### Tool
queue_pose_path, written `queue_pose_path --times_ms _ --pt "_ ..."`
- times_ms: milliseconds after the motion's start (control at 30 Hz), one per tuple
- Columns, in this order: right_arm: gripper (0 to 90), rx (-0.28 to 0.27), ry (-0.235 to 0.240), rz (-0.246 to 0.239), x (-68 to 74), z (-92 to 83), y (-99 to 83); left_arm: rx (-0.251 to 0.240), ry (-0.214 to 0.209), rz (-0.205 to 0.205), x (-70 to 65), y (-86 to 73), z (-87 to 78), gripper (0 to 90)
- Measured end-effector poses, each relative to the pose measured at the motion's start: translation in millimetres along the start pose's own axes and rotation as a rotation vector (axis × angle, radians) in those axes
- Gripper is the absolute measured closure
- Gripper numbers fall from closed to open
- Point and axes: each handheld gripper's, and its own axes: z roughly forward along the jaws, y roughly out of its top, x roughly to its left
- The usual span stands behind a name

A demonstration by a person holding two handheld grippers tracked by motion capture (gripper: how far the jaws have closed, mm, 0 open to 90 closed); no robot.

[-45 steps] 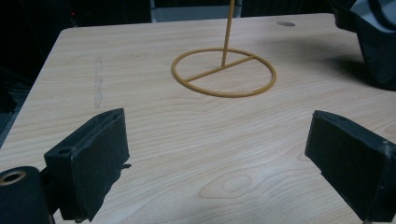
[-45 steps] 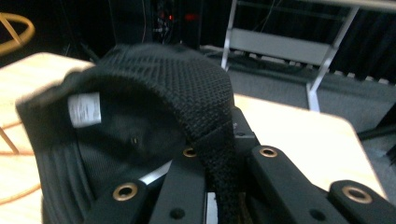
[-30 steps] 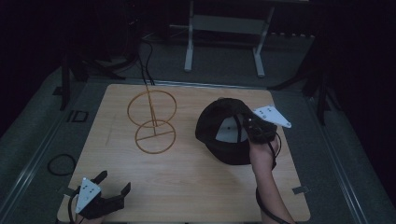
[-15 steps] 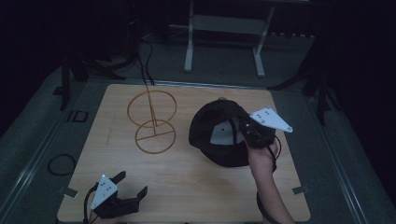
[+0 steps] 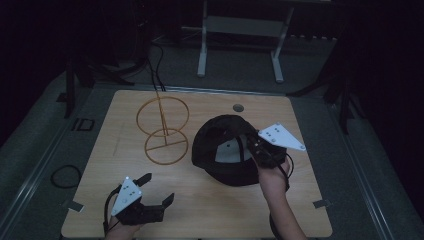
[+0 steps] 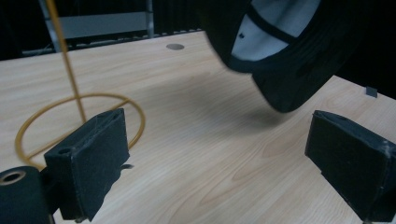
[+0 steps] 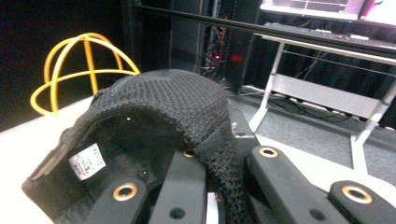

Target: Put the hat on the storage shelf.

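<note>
Desk (image 5: 210, 210) of pale wood is carrying a yellow wire stand (image 5: 162, 131) at its left-centre and a black baseball cap (image 5: 225, 155) just right of it. The right claw (image 5: 255, 145) is clamping the cap's mesh rear edge, with the cap lying open side up and its brim pointing toward the person's near side. The right gripper view is showing a white label (image 7: 87, 161) inside the crown, with the mesh pinched between the jaws. The left claw (image 5: 157, 192) is sitting near the front-left edge, jaws wide apart, aiming toward the cap. The left gripper view is showing the brim (image 6: 299, 70) raised off the wood.
</note>
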Motion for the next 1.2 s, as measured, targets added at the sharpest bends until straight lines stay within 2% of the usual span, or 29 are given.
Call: queue_pose_path --times_ms 100,233,333,367,567,733,767,800,833,900,1000,1067,1133,1167,1200 --pt "88.0 -0.002 0.018 -0.007 4.4 0.0 -0.2 0.004 -0.002 0.021 -4.3 8.0 8.7 6.5" --pt "88.0 -0.008 0.031 -0.003 8.0 -0.1 1.0 0.002 -0.013 0.018 -7.4 15.6 16.9 6.4" --pt "88.0 -0.015 0.049 -0.006 12.5 0.5 2.3 -0.003 -0.011 0.041 -10.9 24.5 23.2 6.4" --pt "88.0 -0.018 0.061 -0.015 16.9 0.0 3.0 -0.004 0.002 0.048 -11.5 28.1 25.1 6.5" --pt "88.0 -0.032 0.101 -0.022 25.6 -3.2 6.3 -0.003 0.023 0.064 -6.5 43.2 38.2 7.0" --pt "88.0 -0.044 0.142 -0.025 30.5 -8.1 10.7 -0.016 0.004 0.072 -2.3 48.9 44.2 10.7" --pt "88.0 -0.045 0.156 -0.024 31.8 -10.3 12.0 -0.018 0.006 0.072 -2.1 50.0 45.3 12.3" --pt "88.0 -0.048 0.161 -0.027 32.5 -11.3 12.5 -0.025 -0.026 0.068 -1.8 52.0 46.7 16.0" --pt "88.0 -0.051 0.167 -0.028 33.3 -12.4 13.0 -0.025 -0.026 0.068 -1.8 52.0 46.7 17.2" --pt "88.0 -0.053 0.175 -0.03 33.8 -13.4 13.4 -0.021 -0.014 0.101 -3.5 54.0 48.6 19.7" --pt "88.0 -0.055 0.182 -0.04 35.7 -15.4 14.5 -0.015 -0.014 0.093 -3.7 57.0 50.6 31.8" --pt "87.9 -0.057 0.18 -0.039 36.1 -16.1 14.7 -0.024 -0.003 0.092 -4.1 59.6 51.1 34.5" --pt "88.0 -0.057 0.18 -0.04 35.9 -16.2 14.6 -0.023 -0.004 0.097 -4.4 60.9 51.2 43.6" --pt "88.0 -0.052 0.179 -0.046 36.6 -16.0 13.1 -0.038 0.007 0.091 -5.9 63.1 51.3 55.8" --pt "88.0 -0.052 0.179 -0.046 36.6 -16.0 13.1 -0.043 0.012 0.094 -6.4 64.0 51.4 55.8"
